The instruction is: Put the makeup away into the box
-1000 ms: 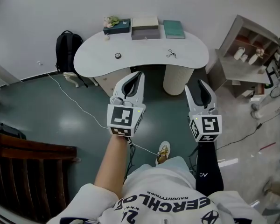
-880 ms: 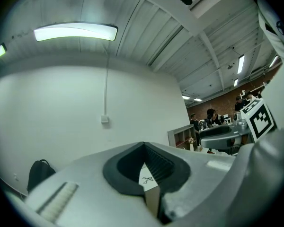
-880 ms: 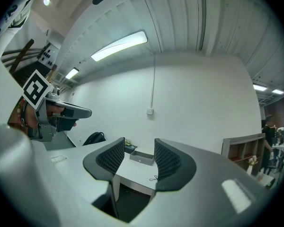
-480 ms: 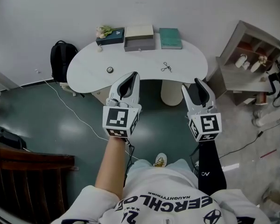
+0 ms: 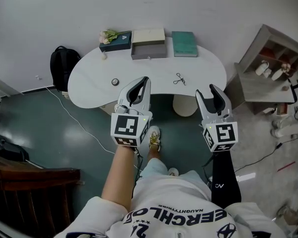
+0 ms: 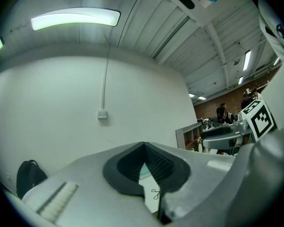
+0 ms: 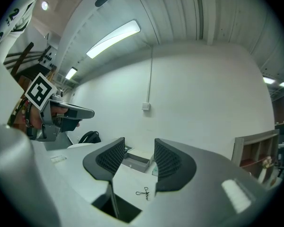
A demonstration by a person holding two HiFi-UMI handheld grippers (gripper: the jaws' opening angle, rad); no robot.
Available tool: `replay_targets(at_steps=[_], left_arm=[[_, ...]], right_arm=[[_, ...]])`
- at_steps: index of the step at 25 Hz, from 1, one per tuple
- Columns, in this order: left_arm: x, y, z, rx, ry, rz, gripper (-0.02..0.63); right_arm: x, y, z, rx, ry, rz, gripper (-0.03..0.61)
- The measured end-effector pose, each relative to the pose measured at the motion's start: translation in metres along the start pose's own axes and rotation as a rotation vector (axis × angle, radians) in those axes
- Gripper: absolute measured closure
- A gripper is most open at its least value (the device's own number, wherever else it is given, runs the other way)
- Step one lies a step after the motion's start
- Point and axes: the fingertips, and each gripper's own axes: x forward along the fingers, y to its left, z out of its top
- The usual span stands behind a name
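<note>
A white curved table point(image 5: 89, 81) stands ahead. At its back edge are a grey open box point(image 5: 149, 49), a teal case point(image 5: 184, 36) and a dark case with flowers point(image 5: 114, 39). A small round compact point(image 5: 115, 82) and a thin black looped item point(image 5: 179, 78) lie loose on the top. My left gripper point(image 5: 137, 86) is held level at the table's near edge with its pads meeting at the tips and nothing held. My right gripper point(image 5: 213, 94) is open and empty. The right gripper view frames the box point(image 7: 135, 161) and the looped item point(image 7: 144, 192) between the right gripper's point(image 7: 138, 157) pads.
A black backpack point(image 5: 63, 63) leans on the wall left of the table. To the right, a wooden shelf unit point(image 5: 268, 68) holds small bottles. Dark wooden furniture point(image 5: 30, 192) sits at the lower left. A cable point(image 5: 84, 128) runs over the green floor. The table's pedestal point(image 5: 185, 105) is under its right half.
Both grippers have moved forward toward the table, which now sits closer beneath their tips. The person has stepped forward, one foot now under the left gripper. Jaw states look unchanged.
</note>
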Motion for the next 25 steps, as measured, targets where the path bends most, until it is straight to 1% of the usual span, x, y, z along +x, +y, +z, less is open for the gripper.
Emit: replay_targets(at_steps=[5, 8, 10, 16, 20, 25], left_arm=[[0.074, 0.036, -0.004, 0.01, -0.024, -0.037, 0.612], [0.125, 0.062, -0.005, 0.0, -0.036, -0.069, 0.612], [0.16, 0.079, -0.004, 0.008, -0.045, -0.093, 0.612], [0.25, 0.128, 0.014, 0.037, -0.1, -0.161, 0.612], [0.291, 0.149, 0.018, 0.043, -0.116, -0.198, 0.612], [0.324, 0.164, 0.011, 0.033, -0.112, -0.241, 0.612]], right_arm=[[0.067, -0.03, -0.006, -0.004, 0.006, -0.048, 0.353], [0.115, -0.048, -0.002, -0.013, 0.003, -0.073, 0.353], [0.148, -0.061, 0.003, -0.015, 0.001, -0.095, 0.353], [0.232, -0.088, 0.019, -0.02, -0.01, -0.154, 0.351], [0.271, -0.101, 0.018, -0.014, -0.005, -0.184, 0.351], [0.304, -0.111, 0.017, -0.014, -0.004, -0.208, 0.351]])
